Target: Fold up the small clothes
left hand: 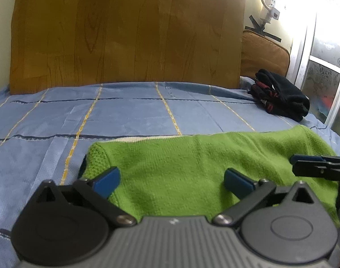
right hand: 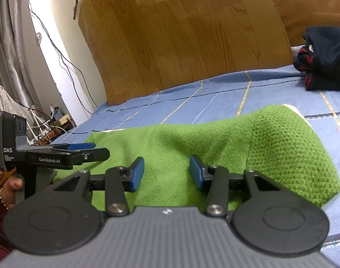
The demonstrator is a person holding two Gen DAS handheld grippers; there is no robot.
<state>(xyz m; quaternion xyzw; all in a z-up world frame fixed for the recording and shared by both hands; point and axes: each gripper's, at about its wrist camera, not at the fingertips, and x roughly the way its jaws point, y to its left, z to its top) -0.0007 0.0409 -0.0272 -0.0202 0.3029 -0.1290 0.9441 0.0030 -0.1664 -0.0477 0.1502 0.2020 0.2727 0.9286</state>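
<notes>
L and R tongs [left hand: 171,182] [right hand: 167,173], both spread wide and gripping nothing, hover low over a green knit garment [left hand: 192,163] lying on the bed [left hand: 125,111]. Fold looks half-done; next move likely needs pinching an edge. Folded dark clothes [left hand: 281,96] sit beyond, near the headboard [left hand: 125,33].

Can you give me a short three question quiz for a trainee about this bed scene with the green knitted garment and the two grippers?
1. True or false: the left gripper has its blue-padded jaws shut on the green knitted garment.
2. Which lies nearer the wooden headboard? A) the green knitted garment B) the black and red folded clothes
3. Fill in: the garment rests on a ____ checked bedsheet with yellow lines.

Key: 1 false, both it and the right gripper are open over the garment; 2 B; 3 blue.
</notes>
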